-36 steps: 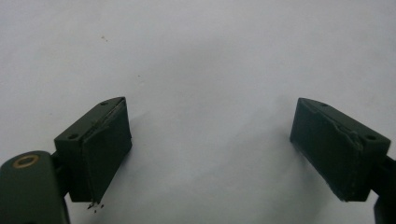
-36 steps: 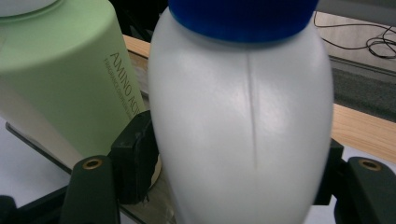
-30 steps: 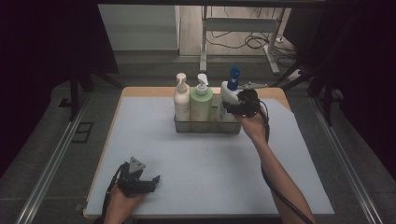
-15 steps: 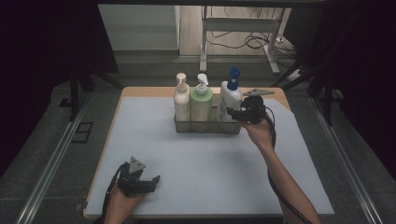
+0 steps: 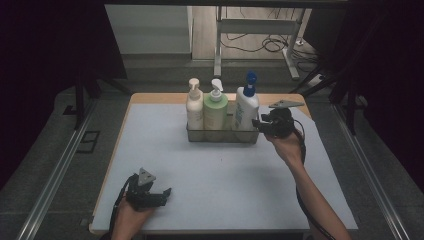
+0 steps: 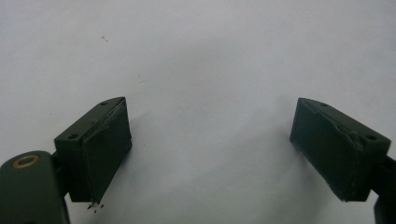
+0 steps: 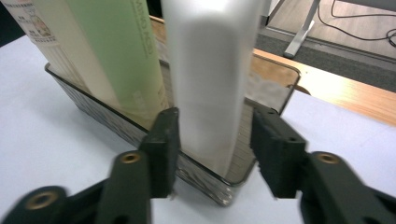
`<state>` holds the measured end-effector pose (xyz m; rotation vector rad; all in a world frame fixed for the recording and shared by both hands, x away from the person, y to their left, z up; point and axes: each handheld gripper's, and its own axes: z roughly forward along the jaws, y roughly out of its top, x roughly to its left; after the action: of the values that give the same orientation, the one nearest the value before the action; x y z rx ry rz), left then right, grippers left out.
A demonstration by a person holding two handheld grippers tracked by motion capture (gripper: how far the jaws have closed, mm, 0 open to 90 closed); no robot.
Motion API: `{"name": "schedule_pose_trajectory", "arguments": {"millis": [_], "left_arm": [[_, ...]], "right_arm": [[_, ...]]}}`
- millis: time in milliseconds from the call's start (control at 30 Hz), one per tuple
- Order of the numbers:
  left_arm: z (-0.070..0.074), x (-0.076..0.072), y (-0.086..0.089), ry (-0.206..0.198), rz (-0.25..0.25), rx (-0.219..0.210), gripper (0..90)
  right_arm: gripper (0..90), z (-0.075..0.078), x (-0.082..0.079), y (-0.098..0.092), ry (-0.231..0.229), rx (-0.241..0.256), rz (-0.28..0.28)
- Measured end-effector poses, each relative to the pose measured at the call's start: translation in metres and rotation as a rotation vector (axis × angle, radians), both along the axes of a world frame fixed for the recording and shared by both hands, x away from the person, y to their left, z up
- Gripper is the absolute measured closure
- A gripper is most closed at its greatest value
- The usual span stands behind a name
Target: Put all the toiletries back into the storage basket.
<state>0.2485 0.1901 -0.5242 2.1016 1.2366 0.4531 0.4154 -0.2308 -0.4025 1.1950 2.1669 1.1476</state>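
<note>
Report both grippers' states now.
Left gripper: open, empty, over the table.
Right gripper: open, jaws either side of the white bottle, not clamped.

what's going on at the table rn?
A person works with a two-jaw gripper in each hand. The right gripper is up at the clear tray of three pump bottles, its jaws either side of the white bottle with the blue pump; a gap shows on both sides, so no grip yet. The cream bottle and green bottle stand beside it in the tray. The left gripper rests open on the pale mat near the front edge, holding nothing.
</note>
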Motion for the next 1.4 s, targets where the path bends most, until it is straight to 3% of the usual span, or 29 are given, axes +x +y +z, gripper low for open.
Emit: {"name": "schedule_pose_trajectory", "arguments": {"millis": [200, 467, 967, 1400], "left_arm": [[0.000, 0.000, 0.000, 0.000, 0.000, 0.000, 12.2], [0.000, 0.000, 0.000, 0.000, 0.000, 0.000, 12.2], [0.000, 0.000, 0.000, 0.000, 0.000, 0.000, 12.2], [0.000, 0.000, 0.000, 0.000, 0.000, 0.000, 12.2]], "right_arm": [[73.9, -0.002, 0.005, -0.010, 0.011, -0.003, -0.028], [89.4, -0.008, 0.023, -0.013, 0.029, -0.014, -0.065], [89.7, -0.023, 0.058, -0.002, 0.064, -0.029, -0.068], [89.7, -0.044, 0.070, 0.007, 0.113, -0.036, -0.061]]}}
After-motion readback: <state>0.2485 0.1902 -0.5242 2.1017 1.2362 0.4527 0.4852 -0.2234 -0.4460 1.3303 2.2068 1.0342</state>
